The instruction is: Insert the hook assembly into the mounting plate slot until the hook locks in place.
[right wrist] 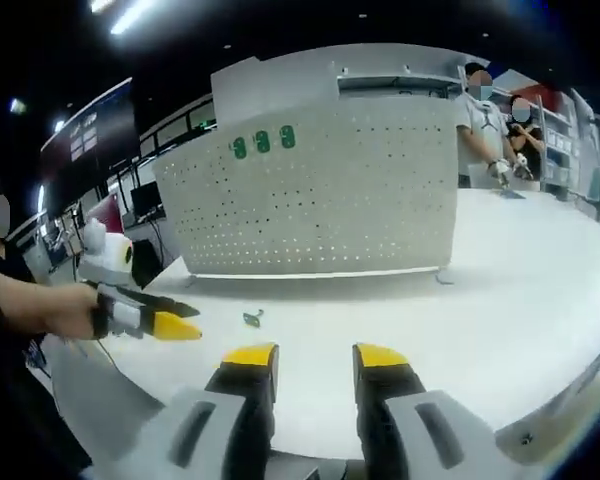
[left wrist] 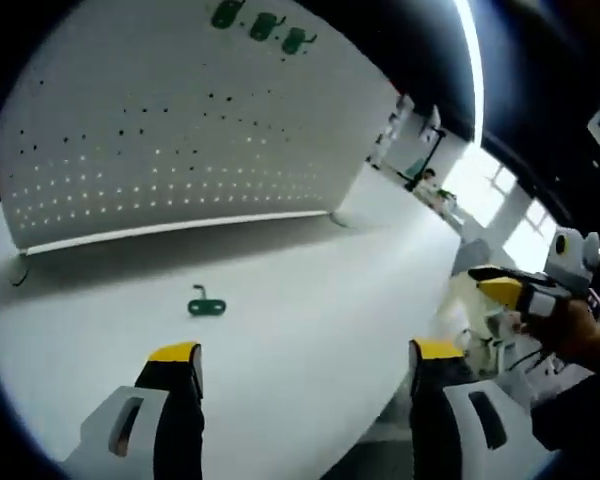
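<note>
A white perforated metal mounting plate point(left wrist: 180, 130) stands upright across the upper frame on the white desk point(left wrist: 310, 330), presenting its slots. The small green hook assembly point(left wrist: 206, 306) lies loose at centre-left, probably awaiting pickup, ahead of the left gripper point(left wrist: 305, 355), fingers spread and empty; the right gripper point(right wrist: 315, 358), fingers slightly apart, holds nothing.

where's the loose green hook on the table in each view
Left gripper view: the green hook lies on the white table, just above the left-hand jaw tip.
Right gripper view: the same hook looks small and dark, left of centre above the jaws.
Shared landmark: the pegboard standing behind it.
</note>
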### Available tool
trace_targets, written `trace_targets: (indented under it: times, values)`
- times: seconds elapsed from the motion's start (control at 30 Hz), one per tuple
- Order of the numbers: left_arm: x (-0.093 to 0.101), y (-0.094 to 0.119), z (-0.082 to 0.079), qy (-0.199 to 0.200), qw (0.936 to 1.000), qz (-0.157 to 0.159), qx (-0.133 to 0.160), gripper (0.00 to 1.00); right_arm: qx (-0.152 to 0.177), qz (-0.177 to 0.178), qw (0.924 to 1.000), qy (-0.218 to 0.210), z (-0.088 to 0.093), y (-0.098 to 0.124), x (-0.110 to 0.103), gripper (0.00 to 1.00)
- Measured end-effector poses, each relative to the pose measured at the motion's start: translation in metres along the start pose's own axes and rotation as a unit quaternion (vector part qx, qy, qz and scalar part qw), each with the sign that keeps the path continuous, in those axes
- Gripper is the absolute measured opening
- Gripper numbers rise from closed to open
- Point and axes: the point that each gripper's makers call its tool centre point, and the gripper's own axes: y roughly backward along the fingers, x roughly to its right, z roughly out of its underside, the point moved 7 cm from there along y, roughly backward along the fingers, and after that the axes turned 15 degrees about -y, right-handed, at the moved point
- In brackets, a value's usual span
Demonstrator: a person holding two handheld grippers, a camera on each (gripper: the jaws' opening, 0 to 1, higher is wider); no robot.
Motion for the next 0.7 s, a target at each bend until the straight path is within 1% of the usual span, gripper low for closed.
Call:
trace_targets:
  times: [0.07,0.17,0.2,0.3,0.4,0.43,0.53,0.6,0.63,0.7]
  values:
    - [-0.004,-0.011,0.002,0.013,0.9999,-0.001,-0.003,0.85,-0.001,-0.002,1.0000,0.002,-0.001,-0.001,-0.001,0.26]
    - [-0.011,-0.021,0.004,0.018,0.9997,-0.017,-0.007,0.84,-0.001,-0.001,1.0000,-0.002,-0.004,-0.004,0.001,0.26]
    - [-0.012,-0.024,0.004,0.030,0.9992,-0.025,-0.003,0.83,0.000,0.000,1.0000,-0.003,-0.004,-0.005,0.001,0.26]
    - [-0.015,-0.034,0.005,0.038,0.9989,-0.027,-0.005,0.82,-0.002,0.003,1.0000,-0.006,-0.005,-0.008,0.003,0.26]
    - [-0.017,-0.044,0.004,0.036,0.9989,-0.029,-0.009,0.80,-0.011,0.001,0.9999,-0.004,-0.003,-0.013,0.006,0.26]
    - [-0.019,-0.048,0.005,0.038,0.9986,-0.036,-0.011,0.80,-0.014,0.000,0.9999,-0.003,-0.002,-0.015,0.006,0.26]
    - [-0.026,-0.054,0.006,0.056,0.9971,-0.049,-0.013,0.80,-0.019,-0.001,0.9998,-0.001,-0.003,-0.019,0.010,0.25]
    - [-0.030,-0.060,0.007,0.057,0.9966,-0.057,-0.016,0.79,-0.023,-0.001,0.9997,-0.003,-0.005,-0.020,0.012,0.25]
    - [-0.031,-0.063,0.006,0.054,0.9965,-0.062,-0.016,0.78,-0.024,-0.001,0.9997,-0.005,-0.006,-0.020,0.013,0.25]
    - [-0.032,-0.068,0.005,0.053,0.9967,-0.060,-0.016,0.74,-0.019,0.000,0.9998,-0.004,-0.010,-0.018,0.015,0.25]
